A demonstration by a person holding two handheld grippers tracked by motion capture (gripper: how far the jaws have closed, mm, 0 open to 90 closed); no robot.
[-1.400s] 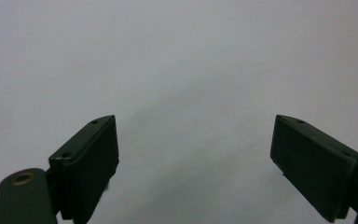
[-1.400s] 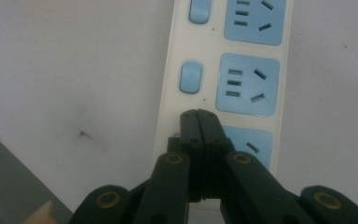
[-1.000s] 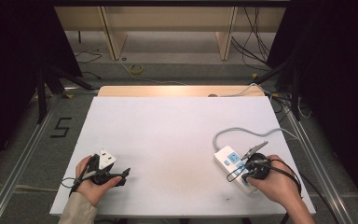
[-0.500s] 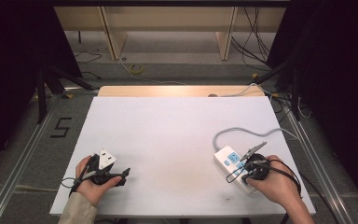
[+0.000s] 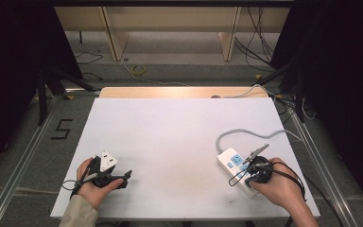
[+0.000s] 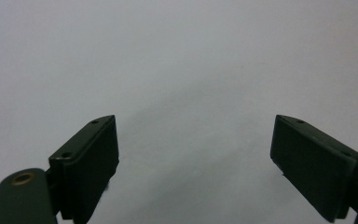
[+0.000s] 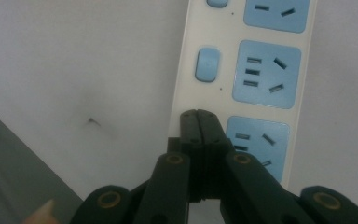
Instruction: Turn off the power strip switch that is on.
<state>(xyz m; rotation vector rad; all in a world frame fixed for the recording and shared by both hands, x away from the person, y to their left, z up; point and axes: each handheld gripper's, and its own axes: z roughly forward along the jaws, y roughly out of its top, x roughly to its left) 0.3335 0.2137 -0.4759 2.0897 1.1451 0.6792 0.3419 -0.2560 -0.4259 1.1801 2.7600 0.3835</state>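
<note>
1. Pressing a switch on the power strip [image 5: 237, 166] looks like the step in hand: the right gripper [image 7: 200, 122] is clenched with nothing between its jaws, its tip over the strip's edge just below a blue button [image 7: 207, 64].
2. The strip lies near the table's [image 5: 179, 137] right edge, toward the front corner, with its grey cord [image 5: 246, 138] curling back toward the far edge.
3. The left gripper [image 5: 123, 176] is released, jaws wide over bare table near the front-left corner, well apart from the strip.
4. To do it well, bring the shut tip squarely over the middle of the button, not its rim, so it does not slide off onto the casing.
5. Push straight down rather than at a slant; a slanted push would likely skate the light strip across the smooth table.
6. Keep the jaws clenched so they act as one blunt finger, clear of the blue sockets [image 7: 266, 73] beside the button.
7. If the strip shifts, the idle left gripper could brace its far end.
</note>
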